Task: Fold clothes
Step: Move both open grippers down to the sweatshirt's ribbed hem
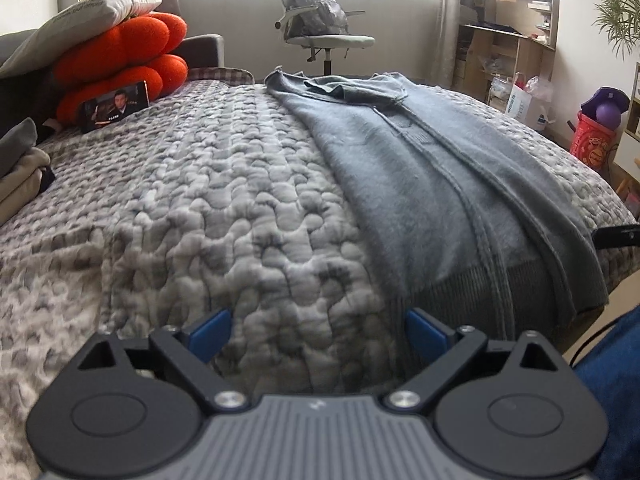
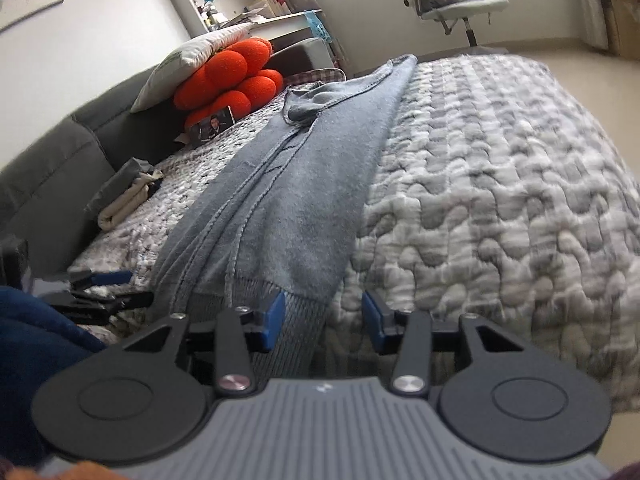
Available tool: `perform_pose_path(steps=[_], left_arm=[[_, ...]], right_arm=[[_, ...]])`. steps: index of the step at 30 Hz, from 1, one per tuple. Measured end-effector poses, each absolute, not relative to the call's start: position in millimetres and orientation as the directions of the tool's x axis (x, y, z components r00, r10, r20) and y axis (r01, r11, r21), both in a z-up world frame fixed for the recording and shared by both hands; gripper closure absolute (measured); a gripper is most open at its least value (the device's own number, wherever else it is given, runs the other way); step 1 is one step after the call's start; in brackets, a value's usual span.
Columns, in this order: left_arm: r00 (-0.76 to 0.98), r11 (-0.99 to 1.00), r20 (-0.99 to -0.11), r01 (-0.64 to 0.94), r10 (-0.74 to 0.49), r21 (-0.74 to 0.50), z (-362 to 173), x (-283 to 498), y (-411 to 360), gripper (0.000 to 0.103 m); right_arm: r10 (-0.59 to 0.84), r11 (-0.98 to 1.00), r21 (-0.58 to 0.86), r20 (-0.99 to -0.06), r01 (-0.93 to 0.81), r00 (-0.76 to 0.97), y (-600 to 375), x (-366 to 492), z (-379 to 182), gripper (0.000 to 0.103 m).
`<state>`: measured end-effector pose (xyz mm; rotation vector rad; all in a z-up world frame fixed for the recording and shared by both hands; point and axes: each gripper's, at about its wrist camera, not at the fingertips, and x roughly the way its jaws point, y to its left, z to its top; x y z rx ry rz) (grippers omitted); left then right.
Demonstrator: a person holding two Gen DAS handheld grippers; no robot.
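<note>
I see the grey sweater [image 2: 296, 184] on the bed [image 2: 500, 184], folded lengthwise, its long axis running away from me. My right gripper [image 2: 323, 322] is nearer, jaws partly open and empty astride the hem corner. My left gripper [image 1: 318, 334] gapes empty, the hem just right of it.

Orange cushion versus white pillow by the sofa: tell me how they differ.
The orange cushion is bright and lobed, built of round puffs; the white pillow is pale, flat and rectangular. The pillow lies tilted on top of the cushion; the cushion sits underneath, on the bed, with a photo card leaning on its front. Both are soft and stacked against the dark sofa.
</note>
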<state>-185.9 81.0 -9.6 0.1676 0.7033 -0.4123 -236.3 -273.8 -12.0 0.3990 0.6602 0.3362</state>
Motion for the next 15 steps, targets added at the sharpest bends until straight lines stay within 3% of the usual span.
perform_pose_path(steps=[5,8,15], left_arm=[[0.664,0.906,-0.677,0.422,-0.318,-0.011,-10.6,-190.4,83.4,0.008],[0.649,0.905,-0.688,0.424,-0.325,-0.028,-8.7,-192.4,85.3,0.013],[0.641,0.903,-0.697,0.429,-0.322,-0.022,-3.5,-196.6,85.5,0.039]], right_arm=[[0.51,0.788,0.593,-0.479,-0.165,0.714,-285.3,-241.2,-20.4,0.055],[0.537,0.768,0.62,-0.483,-0.163,0.691,-285.3,-243.0,-24.1,0.055],[0.601,0.714,0.679,-0.471,-0.17,0.646,-284.0,-240.0,-31.3,0.055]])
